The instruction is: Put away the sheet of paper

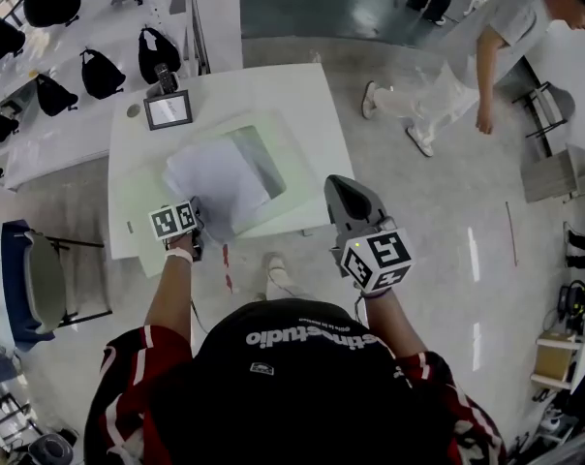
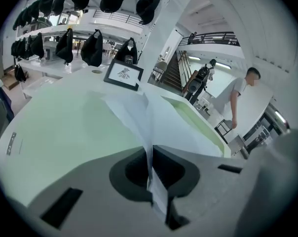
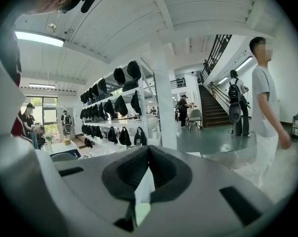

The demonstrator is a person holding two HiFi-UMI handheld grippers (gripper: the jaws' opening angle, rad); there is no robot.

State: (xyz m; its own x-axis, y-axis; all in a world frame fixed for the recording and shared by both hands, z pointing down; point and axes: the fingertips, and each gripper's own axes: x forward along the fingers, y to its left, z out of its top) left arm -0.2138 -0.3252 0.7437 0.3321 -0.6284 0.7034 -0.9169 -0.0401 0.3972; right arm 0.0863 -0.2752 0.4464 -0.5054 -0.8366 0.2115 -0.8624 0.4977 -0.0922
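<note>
Tabletop (image 1: 273, 90) of plain matte white, square-cornered, stands on a pale, glossy floor (image 1: 438, 221) in a large bright room. White shelves (image 1: 41, 27) beyond its left edge carry rows of black bags. A blue chair (image 1: 26, 279) sits off its near left corner, and a person (image 1: 467, 56) in light clothes bends over beyond its far right corner.

A small black-framed picture (image 1: 168, 110) stands by the far left corner; its marking is too small to read. White lettering on the wearer's dark top, upside down from the head view, ends in "studio".

A flat pale green tray (image 1: 138, 192) with a low raised rim covers the near half of the tabletop. The sheet of paper (image 1: 220, 177), thin, white and slightly buckled, lies across the tray's middle. Its near edge is lifted and pinched in the left hand-held gripper (image 1: 191, 226) at the near edge, whose grey jaws are closed tight on it. The right hand-held gripper (image 1: 346, 184) hangs off the near right corner, jaws closed together with nothing held.
</note>
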